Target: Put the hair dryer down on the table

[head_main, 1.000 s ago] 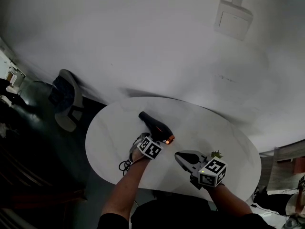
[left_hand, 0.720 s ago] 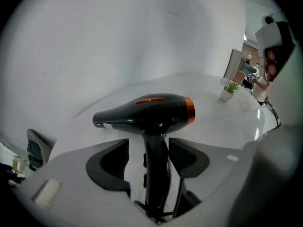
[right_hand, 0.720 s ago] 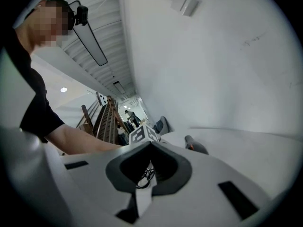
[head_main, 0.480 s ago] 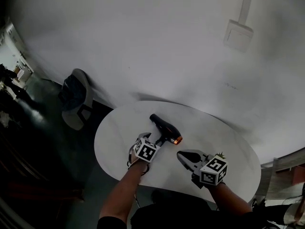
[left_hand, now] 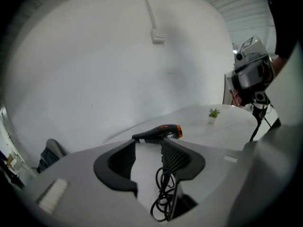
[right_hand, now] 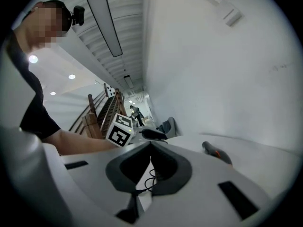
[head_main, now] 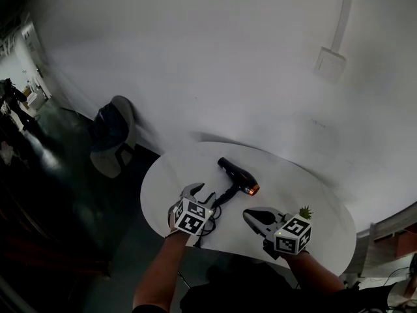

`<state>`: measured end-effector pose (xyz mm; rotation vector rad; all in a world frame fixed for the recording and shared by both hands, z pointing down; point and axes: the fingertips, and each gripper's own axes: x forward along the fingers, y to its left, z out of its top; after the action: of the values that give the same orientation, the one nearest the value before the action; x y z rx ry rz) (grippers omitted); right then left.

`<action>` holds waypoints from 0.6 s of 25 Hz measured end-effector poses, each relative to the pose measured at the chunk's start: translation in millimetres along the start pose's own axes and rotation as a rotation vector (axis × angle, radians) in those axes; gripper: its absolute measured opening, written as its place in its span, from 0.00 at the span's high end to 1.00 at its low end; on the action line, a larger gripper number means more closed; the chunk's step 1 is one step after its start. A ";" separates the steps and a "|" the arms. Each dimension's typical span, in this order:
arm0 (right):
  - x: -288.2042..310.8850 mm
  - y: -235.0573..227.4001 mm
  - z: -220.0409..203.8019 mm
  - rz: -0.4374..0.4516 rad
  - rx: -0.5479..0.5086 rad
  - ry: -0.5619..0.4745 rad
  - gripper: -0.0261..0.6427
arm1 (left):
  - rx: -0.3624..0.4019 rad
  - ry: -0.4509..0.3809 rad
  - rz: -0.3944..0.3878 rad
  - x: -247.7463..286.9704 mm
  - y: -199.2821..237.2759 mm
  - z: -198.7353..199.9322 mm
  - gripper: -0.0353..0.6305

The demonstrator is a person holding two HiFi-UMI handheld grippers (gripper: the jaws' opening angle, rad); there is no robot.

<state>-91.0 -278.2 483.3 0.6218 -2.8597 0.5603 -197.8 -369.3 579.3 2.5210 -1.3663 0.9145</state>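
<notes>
The black, orange-ringed plastic hair dryer [head_main: 236, 178] lies on the white oval table [head_main: 296, 181] just ahead of the nearer left gripper [head_main: 201, 193], handle toward its empty jaws, apart though just narrowing; the right gripper [head_main: 251, 215] is pressed together.

readable text: none | brands: none | numbers: none | signs: none legible in any view

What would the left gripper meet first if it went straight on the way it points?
Probably the hair dryer, lying on the table just beyond the left gripper's open jaws; depth is unclear.
</notes>
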 end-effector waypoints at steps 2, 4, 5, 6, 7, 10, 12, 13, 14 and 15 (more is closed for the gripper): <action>0.5 16.0 -2.2 -0.009 -0.014 0.010 0.94 | -0.010 -0.041 -0.014 -20.2 -1.4 3.4 0.68; -2.3 28.6 -5.3 -0.030 -0.028 0.019 0.94 | -0.068 -0.121 -0.061 -42.1 -5.5 11.4 0.74; -5.2 32.0 -5.8 -0.047 -0.036 0.020 0.94 | -0.104 -0.168 -0.087 -52.6 -7.2 16.0 0.75; -8.5 33.3 -4.8 -0.068 -0.041 0.017 0.94 | -0.138 -0.212 -0.103 -62.2 -7.1 20.2 0.75; -11.8 33.5 -2.4 -0.088 -0.044 0.011 0.94 | -0.167 -0.249 -0.110 -71.0 -5.1 23.9 0.75; -24.7 34.5 4.0 -0.136 -0.059 0.009 0.94 | -0.242 -0.333 -0.099 -92.7 0.7 29.3 0.76; -34.5 33.4 8.8 -0.164 -0.068 0.006 0.94 | -0.289 -0.378 -0.097 -104.8 0.5 31.6 0.76; -37.9 32.2 12.7 -0.173 -0.067 -0.003 0.94 | -0.308 -0.396 -0.098 -110.6 0.3 33.5 0.76; -39.9 31.4 17.2 -0.178 -0.065 -0.014 0.94 | -0.321 -0.410 -0.097 -116.4 0.2 35.5 0.76; -40.5 31.0 21.4 -0.179 -0.063 -0.027 0.94 | -0.329 -0.420 -0.091 -122.4 0.7 37.1 0.76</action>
<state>-69.5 -245.6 444.1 0.8688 -2.7954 0.4352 -231.5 -296.2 479.9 2.5671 -1.3506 0.1232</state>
